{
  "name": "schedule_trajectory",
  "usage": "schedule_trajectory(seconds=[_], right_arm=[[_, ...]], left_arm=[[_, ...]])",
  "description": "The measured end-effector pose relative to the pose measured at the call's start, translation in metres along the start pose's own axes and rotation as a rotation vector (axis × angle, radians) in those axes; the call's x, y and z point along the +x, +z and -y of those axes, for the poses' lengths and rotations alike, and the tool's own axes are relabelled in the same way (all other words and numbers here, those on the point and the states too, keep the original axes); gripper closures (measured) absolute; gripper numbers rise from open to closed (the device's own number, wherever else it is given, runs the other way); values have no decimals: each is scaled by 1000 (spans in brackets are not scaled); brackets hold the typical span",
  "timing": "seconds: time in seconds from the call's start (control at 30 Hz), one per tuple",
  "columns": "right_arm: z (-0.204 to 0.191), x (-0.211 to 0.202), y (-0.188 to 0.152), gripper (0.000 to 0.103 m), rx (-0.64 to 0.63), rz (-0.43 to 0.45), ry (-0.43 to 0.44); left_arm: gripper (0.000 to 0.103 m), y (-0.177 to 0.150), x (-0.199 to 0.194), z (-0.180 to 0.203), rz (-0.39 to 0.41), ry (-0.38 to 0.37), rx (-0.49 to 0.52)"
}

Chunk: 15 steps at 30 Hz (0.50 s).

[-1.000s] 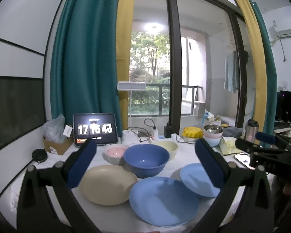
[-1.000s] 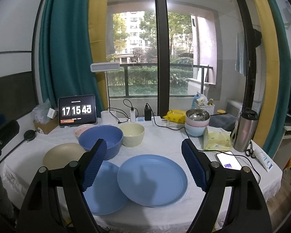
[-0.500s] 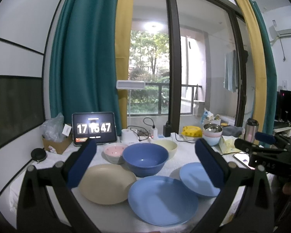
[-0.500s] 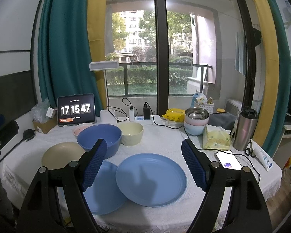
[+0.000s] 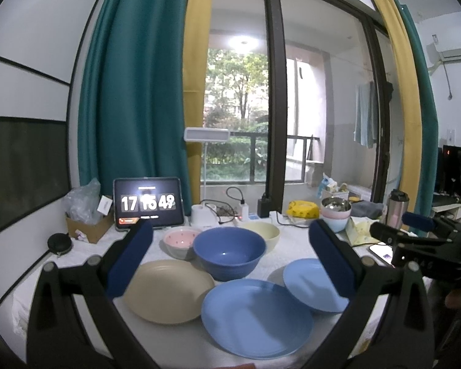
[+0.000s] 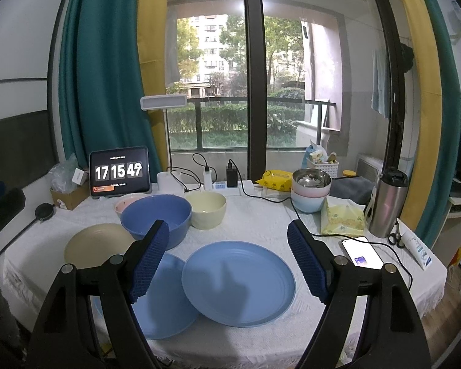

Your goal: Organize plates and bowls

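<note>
since a second ago both views have crept slightly toward the dishes and the tablet clock [image 6: 119, 171] has ticked from 17 15 43 to 17 15 49, its only readable writing; no dish has shifted. the left gripper [image 5: 230, 264] hangs released over the near edge of the tabletop [image 6: 255, 215], jaws wide apart and holding nothing, and the right gripper [image 6: 229, 261] is spread wide and empty too. two blue plates lie at the near edge, the right blue plate [image 6: 238, 283] overlapping the rim of the left blue plate [image 6: 166, 307]. a beige plate [image 5: 169, 290] lies toward the left edge. behind them stand the dark blue bowl [image 5: 229, 252], a pink bowl [image 5: 180, 243] and a cream bowl [image 6: 208, 209], close together. a stack of bowls [image 6: 311, 190] topped by a metal one stands toward the far right corner, by a phone [image 6: 362, 252] whose screen text is too small to read.
</note>
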State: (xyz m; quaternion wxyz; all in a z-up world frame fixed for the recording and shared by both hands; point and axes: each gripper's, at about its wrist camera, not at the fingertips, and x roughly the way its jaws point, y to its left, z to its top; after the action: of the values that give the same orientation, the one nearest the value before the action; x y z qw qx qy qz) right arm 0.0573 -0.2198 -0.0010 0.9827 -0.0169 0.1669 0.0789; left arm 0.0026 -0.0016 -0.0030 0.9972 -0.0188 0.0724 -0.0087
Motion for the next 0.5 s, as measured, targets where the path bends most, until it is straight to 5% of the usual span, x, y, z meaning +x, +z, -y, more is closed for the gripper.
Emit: schedule_trajectory(seconds=[0.5], right_arm=[[5,13,-10,20,11,-36,-6]], left_arm=[[1,-6,14,5,-33,-12,-8]])
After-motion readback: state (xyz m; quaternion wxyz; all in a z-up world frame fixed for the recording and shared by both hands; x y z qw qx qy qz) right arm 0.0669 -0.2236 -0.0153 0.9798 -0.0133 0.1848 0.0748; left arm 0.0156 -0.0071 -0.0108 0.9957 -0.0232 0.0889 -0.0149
